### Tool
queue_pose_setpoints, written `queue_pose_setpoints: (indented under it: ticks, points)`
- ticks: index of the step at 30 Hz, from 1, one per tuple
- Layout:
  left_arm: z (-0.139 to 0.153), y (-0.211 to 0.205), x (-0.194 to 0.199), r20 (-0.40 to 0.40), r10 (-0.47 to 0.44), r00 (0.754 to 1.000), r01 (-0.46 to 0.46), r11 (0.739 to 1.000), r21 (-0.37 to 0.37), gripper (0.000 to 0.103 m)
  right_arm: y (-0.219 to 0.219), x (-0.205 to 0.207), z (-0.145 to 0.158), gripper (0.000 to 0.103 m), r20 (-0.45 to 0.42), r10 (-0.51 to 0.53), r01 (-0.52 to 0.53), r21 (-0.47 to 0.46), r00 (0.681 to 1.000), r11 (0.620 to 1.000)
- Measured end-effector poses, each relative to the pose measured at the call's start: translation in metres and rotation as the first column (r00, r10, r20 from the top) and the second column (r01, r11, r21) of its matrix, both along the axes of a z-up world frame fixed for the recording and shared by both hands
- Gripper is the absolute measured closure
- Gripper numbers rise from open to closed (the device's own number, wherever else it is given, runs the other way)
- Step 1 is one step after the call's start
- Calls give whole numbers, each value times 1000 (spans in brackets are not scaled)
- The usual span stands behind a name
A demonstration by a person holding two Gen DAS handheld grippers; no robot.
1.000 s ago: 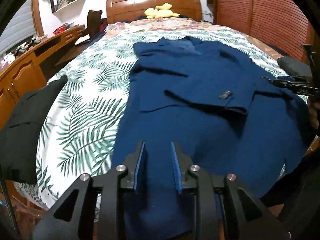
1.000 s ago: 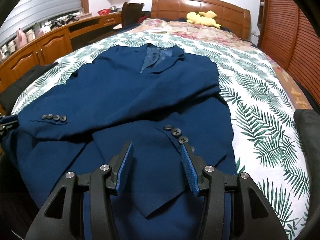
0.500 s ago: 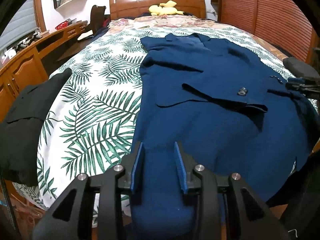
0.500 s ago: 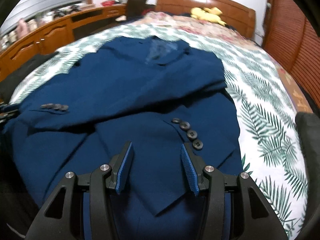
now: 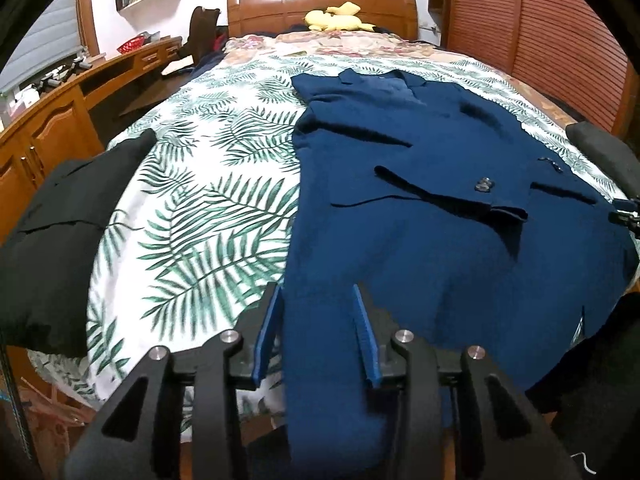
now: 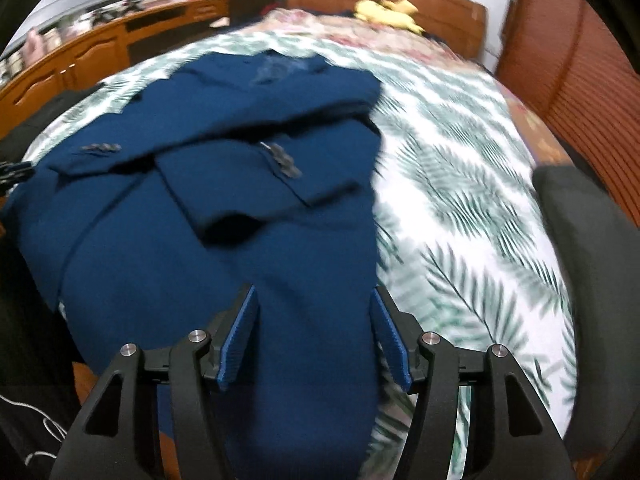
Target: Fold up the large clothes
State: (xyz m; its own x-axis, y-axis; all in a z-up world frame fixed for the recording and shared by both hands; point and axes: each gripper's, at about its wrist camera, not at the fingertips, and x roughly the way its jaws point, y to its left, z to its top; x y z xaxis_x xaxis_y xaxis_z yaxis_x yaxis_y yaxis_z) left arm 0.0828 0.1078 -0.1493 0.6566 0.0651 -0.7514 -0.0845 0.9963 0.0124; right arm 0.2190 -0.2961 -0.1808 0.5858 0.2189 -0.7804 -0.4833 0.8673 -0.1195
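Note:
A navy blue suit jacket [image 5: 420, 240] lies flat on the palm-leaf bedsheet [image 5: 208, 200], collar toward the headboard and both sleeves folded across its front. My left gripper [image 5: 316, 294] hovers over the jacket's near left hem corner. Its jaws are opening, with cloth below the gap and no pad pressing on it. In the blurred right wrist view, my right gripper [image 6: 314, 294] is over the near right hem of the jacket [image 6: 208, 240]. Its jaws are also opening, and nothing is pinched. The jacket's hem hangs over the bed's near edge.
A black garment [image 5: 60, 220] lies on the bed's left edge and a dark grey one [image 6: 592, 248] on its right edge. A yellow plush toy [image 5: 336, 20] sits by the headboard. Wooden cabinets [image 5: 40, 140] line the left and slatted wooden doors [image 5: 560, 40] the right.
Both grippers' jaws have widened. The right gripper has swung right to the jacket's right hem edge. The left gripper has drifted a little left to the left hem edge.

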Motion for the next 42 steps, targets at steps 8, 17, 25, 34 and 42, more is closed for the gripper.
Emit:
queue_pose_setpoints:
  ticks: [8,17,25,34,42]
  points:
    - [-13,18,-3,-19,11,1000,-12,1000,-19,58,-26,-4,-9,43,-75,-42,48,92,996,995]
    - [-16,22,-2,-3,28,1000,-28,999,-23,52,8,-23,5,82,-32,73,-69,112,997,991]
    - [-17,21,-4,7,38,999,-38,999,-22,52,7,-17,-3,82,-59,50,-42,127,997,991]
    - [-17,11,-12,5,-5,1000,5,1000,-17,55,7,-19,-1,96,-3,27,-26,144,1000,989]
    - [-21,16,-23,-6,-28,1000,28,998,-62,60,7,-12,-2,95,-36,11,-5,162,999,987]
